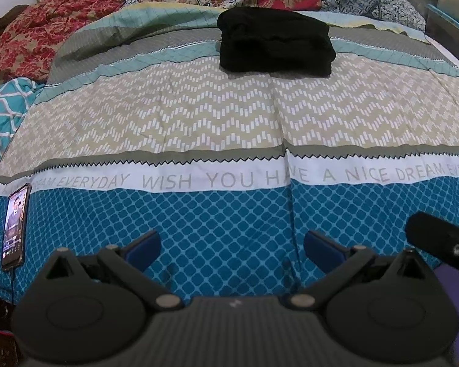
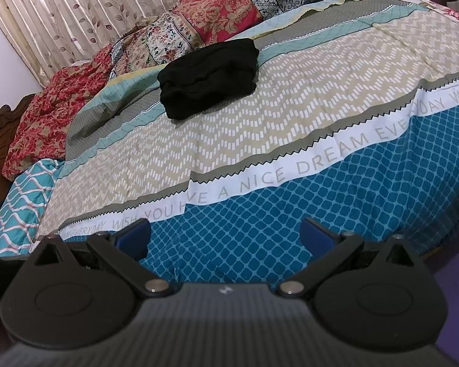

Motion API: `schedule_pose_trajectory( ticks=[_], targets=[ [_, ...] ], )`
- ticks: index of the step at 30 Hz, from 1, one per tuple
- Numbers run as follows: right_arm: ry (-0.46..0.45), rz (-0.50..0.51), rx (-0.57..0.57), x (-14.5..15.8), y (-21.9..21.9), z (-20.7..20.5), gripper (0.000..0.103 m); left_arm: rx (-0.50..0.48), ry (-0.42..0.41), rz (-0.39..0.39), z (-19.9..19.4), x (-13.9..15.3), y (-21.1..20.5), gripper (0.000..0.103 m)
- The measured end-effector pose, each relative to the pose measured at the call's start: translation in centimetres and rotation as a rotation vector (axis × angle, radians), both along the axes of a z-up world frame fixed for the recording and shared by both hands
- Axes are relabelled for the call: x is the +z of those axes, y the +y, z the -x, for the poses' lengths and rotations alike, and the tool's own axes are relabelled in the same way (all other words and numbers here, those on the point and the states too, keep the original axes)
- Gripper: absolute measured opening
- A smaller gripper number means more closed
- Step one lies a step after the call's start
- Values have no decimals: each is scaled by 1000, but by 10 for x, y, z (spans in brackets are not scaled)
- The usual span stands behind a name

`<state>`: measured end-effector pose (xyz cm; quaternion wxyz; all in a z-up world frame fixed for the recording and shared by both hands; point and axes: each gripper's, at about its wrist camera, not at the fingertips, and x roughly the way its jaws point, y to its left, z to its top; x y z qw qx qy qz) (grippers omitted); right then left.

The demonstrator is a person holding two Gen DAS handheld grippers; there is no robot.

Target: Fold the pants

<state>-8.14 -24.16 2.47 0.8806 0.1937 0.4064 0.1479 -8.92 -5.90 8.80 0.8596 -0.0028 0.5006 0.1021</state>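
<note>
The black pants (image 1: 275, 42) lie folded into a thick compact bundle on the far part of the bed; they also show in the right wrist view (image 2: 209, 76). My left gripper (image 1: 231, 246) is open and empty, held over the blue near edge of the bedspread, far from the pants. My right gripper (image 2: 225, 235) is open and empty too, over the same blue edge. Part of the right gripper's black body (image 1: 440, 244) shows at the right of the left wrist view.
A patterned bedspread (image 1: 199, 116) covers the bed. A phone (image 1: 15, 223) with a lit screen lies at the near left edge, cable attached. Crumpled red floral bedding (image 1: 30, 39) and pillows (image 2: 199, 21) line the far side. A curtain (image 2: 61, 9) hangs behind.
</note>
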Motion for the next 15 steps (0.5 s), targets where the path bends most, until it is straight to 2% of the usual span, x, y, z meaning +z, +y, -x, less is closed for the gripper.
schedule_pose_trajectory(
  ticks=[15],
  targets=[
    [14,-4,10,-2,0,-3,103,17,43,7,-4,-7,4,103]
  ],
)
